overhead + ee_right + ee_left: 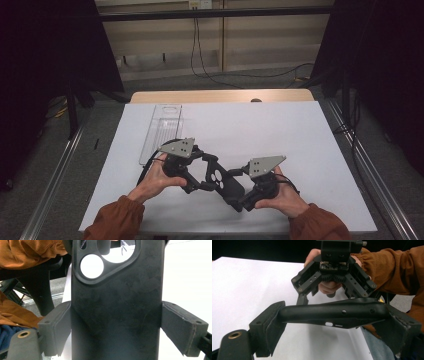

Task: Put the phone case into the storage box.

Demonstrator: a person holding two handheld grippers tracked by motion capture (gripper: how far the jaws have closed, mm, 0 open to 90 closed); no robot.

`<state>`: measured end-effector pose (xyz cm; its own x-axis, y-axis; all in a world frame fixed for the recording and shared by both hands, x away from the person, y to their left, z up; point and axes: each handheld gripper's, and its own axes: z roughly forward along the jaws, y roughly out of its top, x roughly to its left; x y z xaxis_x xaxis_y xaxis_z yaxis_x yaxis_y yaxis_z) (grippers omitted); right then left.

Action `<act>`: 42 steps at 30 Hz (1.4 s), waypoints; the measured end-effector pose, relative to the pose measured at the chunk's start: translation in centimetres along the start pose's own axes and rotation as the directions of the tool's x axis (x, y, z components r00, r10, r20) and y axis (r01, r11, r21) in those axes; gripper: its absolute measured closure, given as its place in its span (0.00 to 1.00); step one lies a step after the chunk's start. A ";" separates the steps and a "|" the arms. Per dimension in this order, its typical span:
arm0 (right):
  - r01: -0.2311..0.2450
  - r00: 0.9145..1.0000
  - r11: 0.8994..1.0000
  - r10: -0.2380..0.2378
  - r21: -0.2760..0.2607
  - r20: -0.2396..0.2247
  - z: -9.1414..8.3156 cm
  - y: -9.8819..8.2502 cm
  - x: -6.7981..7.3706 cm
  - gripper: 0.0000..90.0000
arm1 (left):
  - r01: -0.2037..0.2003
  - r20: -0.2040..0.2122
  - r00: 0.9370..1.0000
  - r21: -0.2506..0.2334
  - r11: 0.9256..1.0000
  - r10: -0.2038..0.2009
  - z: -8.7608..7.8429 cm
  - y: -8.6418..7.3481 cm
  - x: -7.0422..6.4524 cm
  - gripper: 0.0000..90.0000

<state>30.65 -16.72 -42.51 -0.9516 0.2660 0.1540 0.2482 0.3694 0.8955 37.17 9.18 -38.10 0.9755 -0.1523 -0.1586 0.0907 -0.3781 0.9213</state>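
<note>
Spanning both grippers at lower centre of the high view: one black phone case (218, 176), lifted above the white table sheet (280, 130). Left gripper (196, 175): jaws closed on the case's two ends. Right gripper (240, 192): jaws set wide, pads pressed to its long edges. Clear plastic tray (161, 131): upper left, lying apart.
</note>
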 end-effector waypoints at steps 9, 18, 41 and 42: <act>0.000 1.000 1.000 0.001 -0.014 0.005 -0.1 0.1 0.2 0.15 | -0.001 -0.013 1.000 0.000 1.000 0.001 0.0 0.5 -0.4 0.16; -0.033 0.998 0.999 0.035 -0.040 0.050 -0.3 0.2 0.1 0.03 | 0.011 -0.041 0.999 -0.014 1.000 -0.012 -0.6 0.9 -0.4 0.16; -0.120 0.970 0.984 0.145 -0.134 0.194 -2.6 -0.3 -0.5 0.00 | 0.104 -0.181 0.977 -0.037 0.994 -0.109 -2.4 1.0 0.0 0.16; -0.123 0.968 0.983 0.149 -0.138 0.201 -2.7 -0.3 -0.4 0.00 | 0.108 -0.186 0.976 -0.040 0.993 -0.114 -2.4 1.0 0.0 0.16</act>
<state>30.52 -19.33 -41.75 -0.8480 0.4915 0.1985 0.3356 0.2080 0.9188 37.80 11.02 -36.30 0.9789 0.0638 -0.1939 0.2039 -0.3559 0.9120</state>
